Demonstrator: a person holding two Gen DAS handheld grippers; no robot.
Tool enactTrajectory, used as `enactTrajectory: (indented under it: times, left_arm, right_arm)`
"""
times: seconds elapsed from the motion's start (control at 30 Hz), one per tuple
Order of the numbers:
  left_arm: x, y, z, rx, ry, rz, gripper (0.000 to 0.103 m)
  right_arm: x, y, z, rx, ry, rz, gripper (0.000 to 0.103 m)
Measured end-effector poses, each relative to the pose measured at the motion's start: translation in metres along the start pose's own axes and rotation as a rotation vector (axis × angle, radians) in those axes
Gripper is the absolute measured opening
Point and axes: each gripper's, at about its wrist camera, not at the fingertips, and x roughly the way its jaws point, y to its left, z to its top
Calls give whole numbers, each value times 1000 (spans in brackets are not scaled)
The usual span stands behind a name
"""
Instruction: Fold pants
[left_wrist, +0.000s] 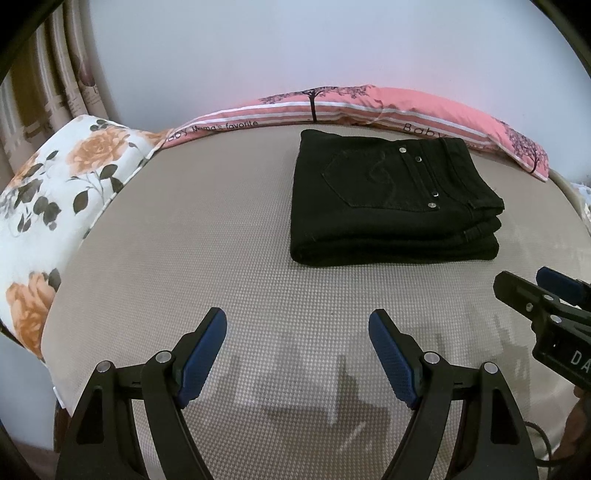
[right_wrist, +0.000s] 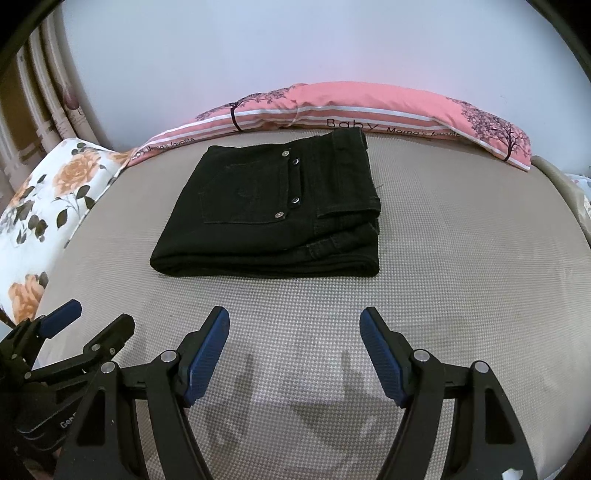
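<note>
Black pants (left_wrist: 391, 199) lie folded into a thick rectangular stack on the beige woven mattress (left_wrist: 207, 236), back pocket and metal rivets facing up. In the right wrist view the same pants (right_wrist: 273, 214) sit ahead and slightly left. My left gripper (left_wrist: 298, 325) hovers open over bare mattress, short of the stack, nothing between its blue pads. My right gripper (right_wrist: 294, 323) is open too, empty, in front of the stack's near edge. Each gripper shows in the other's view: the right one (left_wrist: 532, 291) at the right edge, the left one (right_wrist: 88, 325) at the lower left.
A pink striped pillow (left_wrist: 369, 107) with tree prints lies along the far edge against a pale wall. A floral cushion (left_wrist: 55, 206) sits at the left side. Curtains (left_wrist: 48, 81) hang at the far left. The mattress edge curves down on the right.
</note>
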Motion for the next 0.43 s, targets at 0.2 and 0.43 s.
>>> enactTrajectory:
  times: [0.2, 0.43]
  left_arm:
    - [1, 2, 1, -1, -2, -1, 79]
    - [-1, 3, 3, 7, -17, -2, 79]
  right_arm:
    - [0, -1, -1, 6, 0, -2, 71]
    - [0, -1, -2, 11, 4, -5, 71]
